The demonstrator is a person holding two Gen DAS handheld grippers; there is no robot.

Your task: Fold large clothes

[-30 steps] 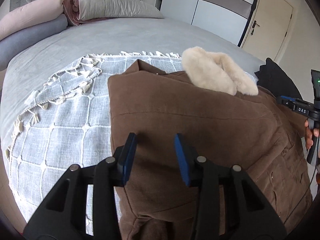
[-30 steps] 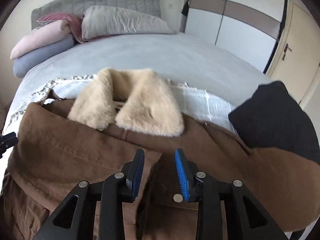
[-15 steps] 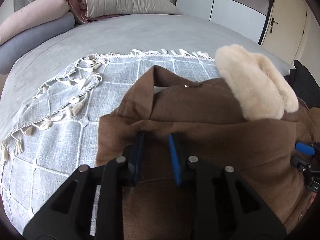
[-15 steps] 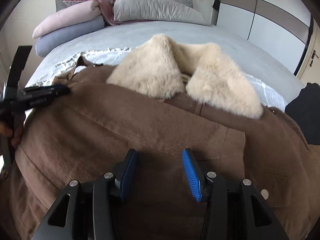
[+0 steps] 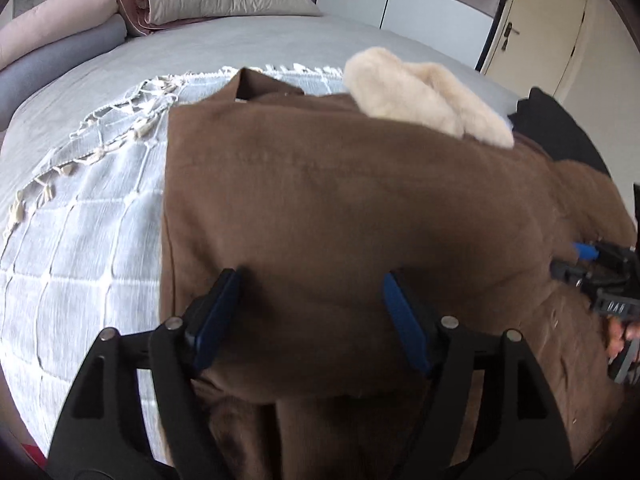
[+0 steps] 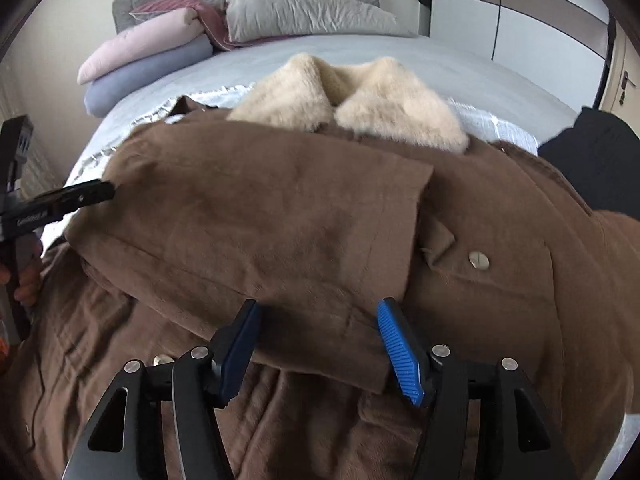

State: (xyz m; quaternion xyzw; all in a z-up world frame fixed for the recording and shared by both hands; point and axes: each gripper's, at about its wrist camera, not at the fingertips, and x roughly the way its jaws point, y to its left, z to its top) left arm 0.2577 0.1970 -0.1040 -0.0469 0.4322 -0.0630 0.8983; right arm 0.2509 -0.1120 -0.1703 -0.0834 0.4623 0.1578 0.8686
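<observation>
A large brown coat [image 5: 340, 200] with a cream fur collar [image 5: 424, 96] lies on the bed; a sleeve or flap is folded across its body [image 6: 260, 216]. My left gripper [image 5: 310, 304] is open, its blue pads wide apart just above the folded brown cloth, holding nothing. My right gripper [image 6: 318, 336] is open too, its jaws spread over the near edge of the folded flap. The collar [image 6: 348, 100] sits at the far side of the coat. The right gripper shows at the right edge of the left wrist view [image 5: 592, 268], the left one at the left edge of the right wrist view [image 6: 60, 204].
The coat lies on a pale blue checked throw with tassels [image 5: 80, 216] over a grey bed [image 5: 224, 48]. Pillows and rolled bolsters [image 6: 160, 52] are stacked at the headboard. A black garment [image 6: 600, 160] lies to the right. Wardrobe and door [image 5: 536, 16] stand behind.
Both grippers have opened wide and let go of the brown cloth. The sleeve or flap now lies folded across the coat. The left gripper has pulled back toward me.
</observation>
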